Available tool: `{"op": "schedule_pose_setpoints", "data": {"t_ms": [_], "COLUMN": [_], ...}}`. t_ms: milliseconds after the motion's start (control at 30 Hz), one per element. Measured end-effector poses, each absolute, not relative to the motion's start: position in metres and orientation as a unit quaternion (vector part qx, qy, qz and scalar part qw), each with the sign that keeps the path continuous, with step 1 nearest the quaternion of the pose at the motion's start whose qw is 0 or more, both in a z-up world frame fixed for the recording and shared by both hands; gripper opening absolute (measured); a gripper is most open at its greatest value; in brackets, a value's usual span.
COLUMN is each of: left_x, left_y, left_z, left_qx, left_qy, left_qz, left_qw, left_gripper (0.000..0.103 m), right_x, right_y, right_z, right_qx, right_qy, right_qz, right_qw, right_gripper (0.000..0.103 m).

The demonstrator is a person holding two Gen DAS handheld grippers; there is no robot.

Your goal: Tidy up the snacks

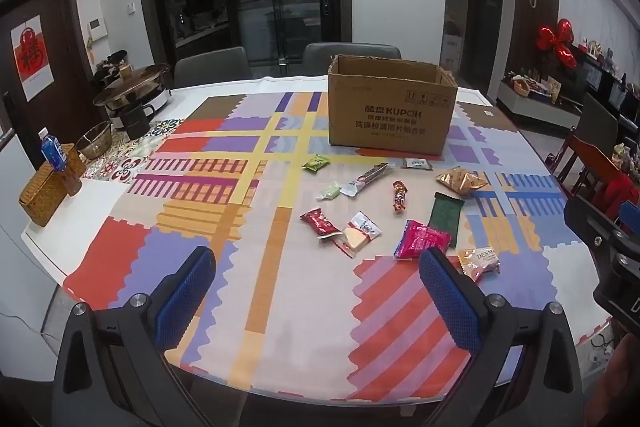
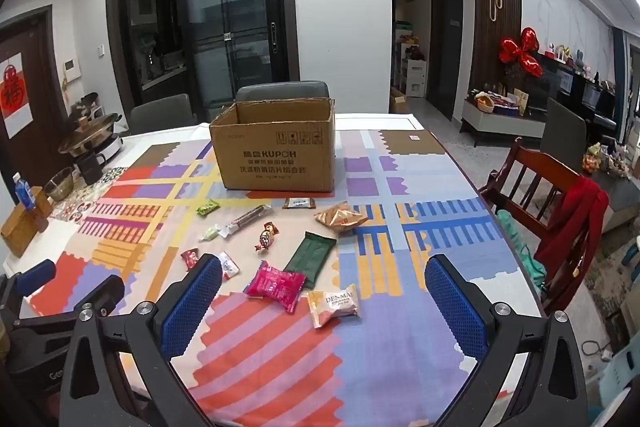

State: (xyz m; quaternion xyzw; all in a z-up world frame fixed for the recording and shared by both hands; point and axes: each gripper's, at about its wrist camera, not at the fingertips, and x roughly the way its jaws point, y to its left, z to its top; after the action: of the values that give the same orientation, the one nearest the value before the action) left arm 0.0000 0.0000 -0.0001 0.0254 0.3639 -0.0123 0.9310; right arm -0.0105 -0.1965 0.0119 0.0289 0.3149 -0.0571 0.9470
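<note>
**Materials and Surface Finish**

The box, upper centre, is noted as matt brown corrugated cardboard with ragged top edges. A glossy, reflective sheen is observed on the patterned table cover. The snack wrappers, such as the pink packet, are shiny crinkled film. Gripper pads are seen as blue, dimpled and matt.

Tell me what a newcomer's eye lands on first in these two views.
First the loud patchwork tablecloth in red, purple, yellow and blue, covering the table. Next the open cardboard box standing upright at the far middle, with a scatter of wrapped snacks in front of it, the magenta packet and dark green packet standing out most. Both the left gripper and right gripper hang open and empty over the near edge.
</note>
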Motion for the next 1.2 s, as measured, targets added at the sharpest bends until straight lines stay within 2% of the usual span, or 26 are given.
{"op": "schedule_pose_setpoints", "data": {"t_ms": [1200], "left_x": [0.001], "left_y": [-0.014], "left_z": [0.003], "left_qx": [0.022], "left_qy": [0.362], "left_qz": [-0.018], "left_qw": [0.932], "left_gripper": [0.103], "right_x": [-0.01], "right_y": [-0.197], "right_z": [0.012], "right_qx": [0.035], "right_qy": [0.314], "right_qz": [-0.054], "right_qw": [0.947], "right_gripper": [0.103]}}
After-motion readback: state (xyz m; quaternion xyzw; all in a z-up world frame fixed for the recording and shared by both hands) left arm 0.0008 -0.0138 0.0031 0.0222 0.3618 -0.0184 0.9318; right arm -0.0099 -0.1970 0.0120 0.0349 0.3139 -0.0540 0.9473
